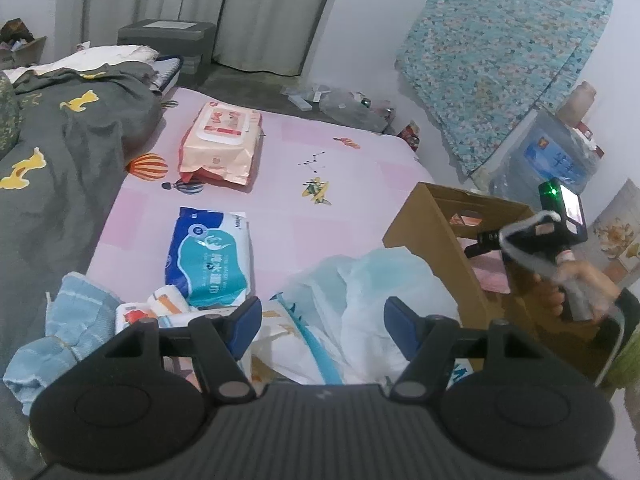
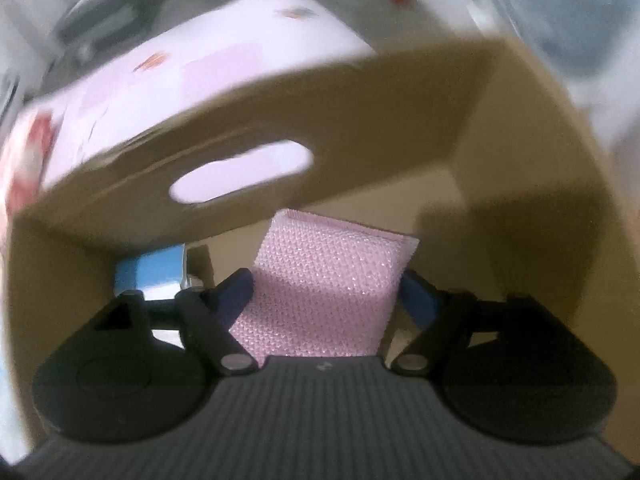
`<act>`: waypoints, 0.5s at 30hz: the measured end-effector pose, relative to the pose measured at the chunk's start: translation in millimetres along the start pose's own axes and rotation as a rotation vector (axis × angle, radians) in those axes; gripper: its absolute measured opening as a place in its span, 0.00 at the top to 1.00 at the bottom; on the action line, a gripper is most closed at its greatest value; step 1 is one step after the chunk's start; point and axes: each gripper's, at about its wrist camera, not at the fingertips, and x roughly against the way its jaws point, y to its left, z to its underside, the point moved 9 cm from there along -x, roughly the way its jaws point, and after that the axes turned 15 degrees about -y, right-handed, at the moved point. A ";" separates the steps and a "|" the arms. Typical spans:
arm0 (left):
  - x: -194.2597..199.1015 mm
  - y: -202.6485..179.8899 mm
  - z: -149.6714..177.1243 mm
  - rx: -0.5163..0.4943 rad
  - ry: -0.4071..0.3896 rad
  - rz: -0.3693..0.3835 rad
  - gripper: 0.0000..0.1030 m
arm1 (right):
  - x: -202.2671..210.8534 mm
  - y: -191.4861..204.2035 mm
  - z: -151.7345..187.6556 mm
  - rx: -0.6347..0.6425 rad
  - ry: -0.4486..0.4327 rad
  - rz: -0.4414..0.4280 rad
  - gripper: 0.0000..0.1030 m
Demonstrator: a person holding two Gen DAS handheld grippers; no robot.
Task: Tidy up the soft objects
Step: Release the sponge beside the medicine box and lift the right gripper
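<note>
Right tool [image 2: 324, 292] sits inside the box [image 2: 360, 92], jaws standing wide on either side of a pink sponge [image 2: 320, 280]; whether the pads press it cannot be told, view blurred. The sponge lies on the box floor at 12 o'clock from the tool, a blue item [image 2: 148, 272] at 10 o'clock beside it. Judgement: the sponge is light, knitted and springy, grips well and will not slip; take it across the short sides. Left tool [image 1: 322, 320] hangs open and empty over a white bag [image 1: 372, 300] on the bed [image 1: 320, 152]. The bag looks thin, limp and slippery; pinch a gathered fold, not a flat face. Blue wipes [image 1: 208, 260] lie at 11 o'clock from the left tool and pink wipes [image 1: 220, 140] further off at 11 o'clock. Both packs look soft yet filled and heavier, with slick film; grip across the narrow width at mid-body, away from the lid flap. Blue towel [image 1: 76, 316] at 9 o'clock is floppy; take a bunched part. Writing: the blue pack carries white characters and a side word, too small to read; the pink pack's label is unreadable. The right tool [image 1: 500, 240] shows at 2 o'clock in the left view, over the box [image 1: 420, 232].
</note>
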 end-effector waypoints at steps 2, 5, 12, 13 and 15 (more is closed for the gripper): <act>1.0 2.2 -1.2 0.006 -0.002 -0.003 0.33 | 1.3 8.3 -3.9 0.114 -0.017 -0.023 0.27; 3.3 2.2 -2.6 0.007 -0.009 -0.001 0.33 | 6.4 16.7 -7.7 0.157 -0.036 -0.111 0.31; 5.6 2.3 -1.3 0.003 -0.009 0.002 0.32 | 24.9 25.3 7.5 0.275 -0.072 -0.172 0.27; 5.8 3.0 -1.0 0.004 -0.009 0.002 0.32 | 31.4 24.0 3.7 0.273 -0.081 -0.158 0.27; 7.5 3.2 -0.6 0.007 -0.011 0.002 0.32 | 32.5 12.9 2.3 0.240 -0.106 -0.131 0.27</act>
